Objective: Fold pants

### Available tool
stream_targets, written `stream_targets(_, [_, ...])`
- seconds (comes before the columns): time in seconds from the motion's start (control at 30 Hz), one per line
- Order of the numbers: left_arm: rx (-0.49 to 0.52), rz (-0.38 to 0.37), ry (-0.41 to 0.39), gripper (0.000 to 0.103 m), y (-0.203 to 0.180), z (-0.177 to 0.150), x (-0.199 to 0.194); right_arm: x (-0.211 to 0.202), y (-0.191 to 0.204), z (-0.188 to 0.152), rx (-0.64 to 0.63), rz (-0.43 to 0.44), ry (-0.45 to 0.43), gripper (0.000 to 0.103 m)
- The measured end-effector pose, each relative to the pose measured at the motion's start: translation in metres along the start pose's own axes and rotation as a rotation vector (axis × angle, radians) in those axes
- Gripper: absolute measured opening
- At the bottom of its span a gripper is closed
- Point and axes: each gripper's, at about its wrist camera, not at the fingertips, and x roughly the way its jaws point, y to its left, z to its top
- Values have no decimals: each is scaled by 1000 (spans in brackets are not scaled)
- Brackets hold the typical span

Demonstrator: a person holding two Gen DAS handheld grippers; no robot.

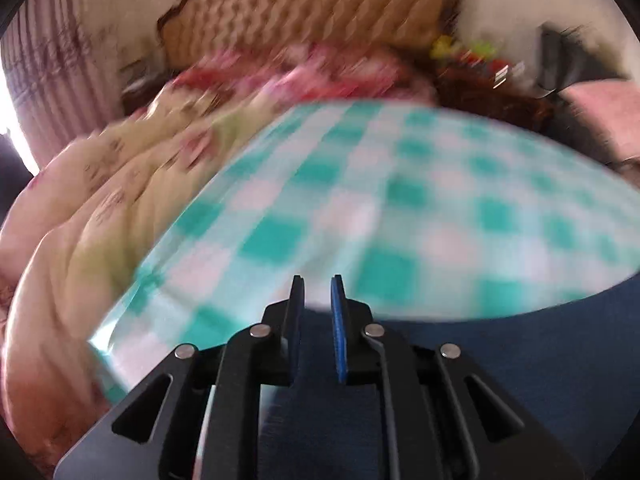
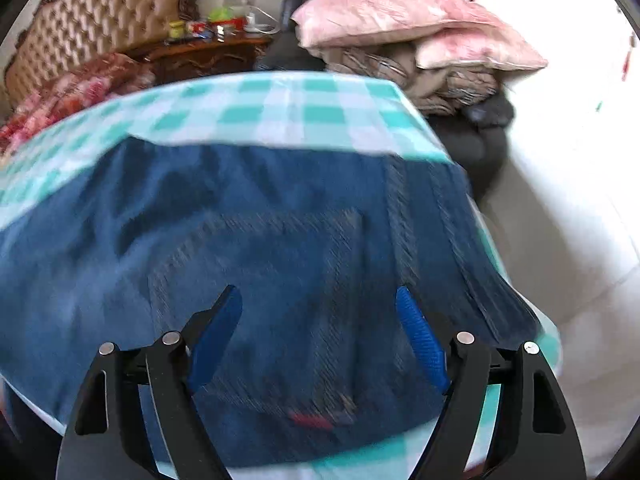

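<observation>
While the jeans lie spread on the checked cloth, the right gripper hangs over them with jaws wide apart, holding nothing. Only this view shows pink pillows and a cluttered nightstand. The left gripper, nearly closed, looks empty through heavy blur; its view adds a flowered quilt

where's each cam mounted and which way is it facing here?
Left wrist: on the left tool, aimed down across the teal-and-white checked cloth toward the tufted tan headboard; only its narrow-set fingers show.
Right wrist: on the right tool, over the blue denim pants; spread fingers show.
Shared: cloth, pants, headboard.
</observation>
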Motion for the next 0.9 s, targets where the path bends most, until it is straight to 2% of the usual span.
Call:
stream_targets(0.1, [42, -193, -60, 13, -77, -7, -26, 16, 28, 31, -65, 56, -41, 71])
stream_targets(0.13, [52, -268, -59, 13, -113, -12, -32, 22, 35, 38, -80, 64, -45, 71])
stream_targets(0.23, [92, -400, -30, 13, -192, -26, -36, 48, 55, 57, -161, 54, -53, 70])
stream_targets(0.3, [169, -526, 0, 13, -259, -34, -39, 67, 54, 63, -163, 18, -24, 64])
stream_targets(0.33, [212, -559, 3, 13, -290, -37, -41, 78, 49, 66, -146, -11, -9, 61])
stream_targets(0.47, [397, -688, -5, 10, -413, -34, -39, 82, 39, 68, -98, 18, -8, 59])
stream_targets(0.53, [452, -739, 14, 7, -453, -31, -27, 75, 31, 66, -66, 33, -22, 59])
stream_targets(0.63, [571, -772, 77, 3, -518, -32, 4, 58, 5, 63, -26, 23, -62, 59])
stream_targets(0.7, [610, -706, 92, 1, -539, -26, 28, 53, -17, 59, -6, -13, -57, 59])
stream_targets(0.8, [580, -712, 115, 2, -544, -4, 49, 56, -54, 50, 35, -74, -14, 59])
stream_targets(0.87, [561, -622, 51, 2, -534, 8, 41, 62, -72, 41, 59, -66, 11, 59])
stream_targets(0.9, [522, -635, 45, 5, -523, 15, 36, 61, -74, 38, 65, -53, 4, 59])
